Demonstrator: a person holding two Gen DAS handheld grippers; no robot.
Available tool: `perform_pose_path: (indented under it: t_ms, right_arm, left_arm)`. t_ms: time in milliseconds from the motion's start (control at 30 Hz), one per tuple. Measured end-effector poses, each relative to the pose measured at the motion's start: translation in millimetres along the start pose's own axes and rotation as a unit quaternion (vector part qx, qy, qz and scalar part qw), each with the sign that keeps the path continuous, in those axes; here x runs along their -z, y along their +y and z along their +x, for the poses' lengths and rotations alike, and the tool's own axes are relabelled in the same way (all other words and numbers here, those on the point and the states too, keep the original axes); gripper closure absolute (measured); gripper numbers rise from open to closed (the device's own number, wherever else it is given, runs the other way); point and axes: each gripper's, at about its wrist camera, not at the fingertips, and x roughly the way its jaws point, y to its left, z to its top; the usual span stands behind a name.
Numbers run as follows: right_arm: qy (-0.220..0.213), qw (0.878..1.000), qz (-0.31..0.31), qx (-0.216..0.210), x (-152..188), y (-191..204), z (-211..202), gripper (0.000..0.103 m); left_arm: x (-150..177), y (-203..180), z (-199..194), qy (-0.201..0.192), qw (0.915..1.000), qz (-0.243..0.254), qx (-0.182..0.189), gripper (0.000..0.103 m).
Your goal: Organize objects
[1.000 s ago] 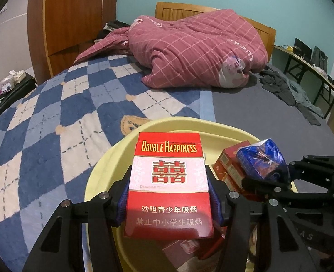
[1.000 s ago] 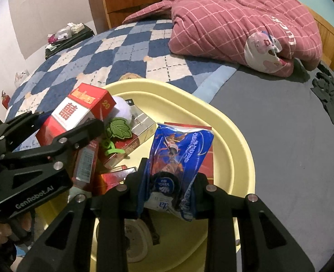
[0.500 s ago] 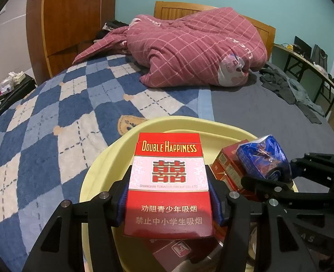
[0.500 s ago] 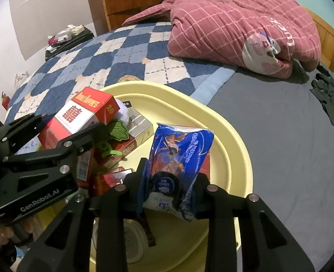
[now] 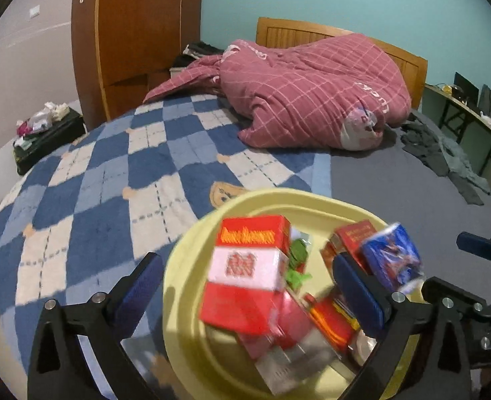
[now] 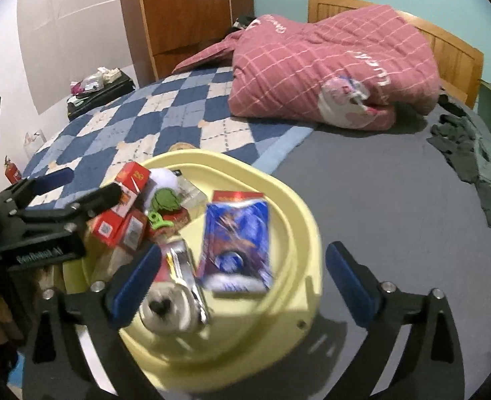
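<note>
Left wrist view takes in a bed (image 5: 78, 200) with a blue-and-white checked blanket (image 5: 88, 180) and a heaped pink quilt (image 5: 312, 100) near the headboard. On the bed sits a yellow basin (image 5: 192, 260) holding several packets. The left gripper (image 5: 249, 286) has its jaws spread wide, gripping nothing; a red cigarette pack (image 5: 249, 273), blurred, shows between the fingers and apart from both, over the basin's other contents. From the right wrist view, the right gripper (image 6: 242, 276) is likewise wide open and empty-handed, and a blue snack packet (image 6: 237, 243), also blurred, shows inside the basin clear of both fingers, beside a small green leaf-shaped item (image 6: 167, 200).
</note>
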Motion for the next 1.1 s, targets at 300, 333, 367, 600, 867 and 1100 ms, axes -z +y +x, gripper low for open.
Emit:
perform_pose_path:
  t_ms: [300,333,367,600,867,1100]
  right_arm:
    - [0.011,1.000,0.019,0.009,38.0,-21.6,-28.1,0.000]
    - [0.010,1.000,0.024,0.007,43.3,-23.9,-31.1,0.000]
    - [0.010,1.000,0.029,0.003,47.9,-25.2,-33.5,0.000]
    - [0.001,0.999,0.045,-0.022,81.1,-21.2,-54.5,0.000]
    - [-0.013,0.999,0.028,-0.041,81.6,-7.1,-64.4,0.000]
    - [-0.015,0.999,0.030,-0.040,81.8,-10.0,-65.4,0.000]
  left_arm:
    - [29.2,-31.2,-50.7,0.024,0.9997,0.003,-0.002,0.000]
    - [33.7,-32.2,-57.5,0.024,0.9997,0.001,-0.002,0.000]
    - [40.2,-34.6,-65.2,0.019,0.9998,0.005,-0.010,0.000]
    - [56.7,-36.6,-97.0,0.006,0.9991,0.016,-0.038,0.000]
    - [59.0,-42.2,-101.1,0.007,0.9981,0.031,-0.053,0.000]
    - [60.1,-53.6,-103.1,0.001,0.9960,0.063,-0.063,0.000]
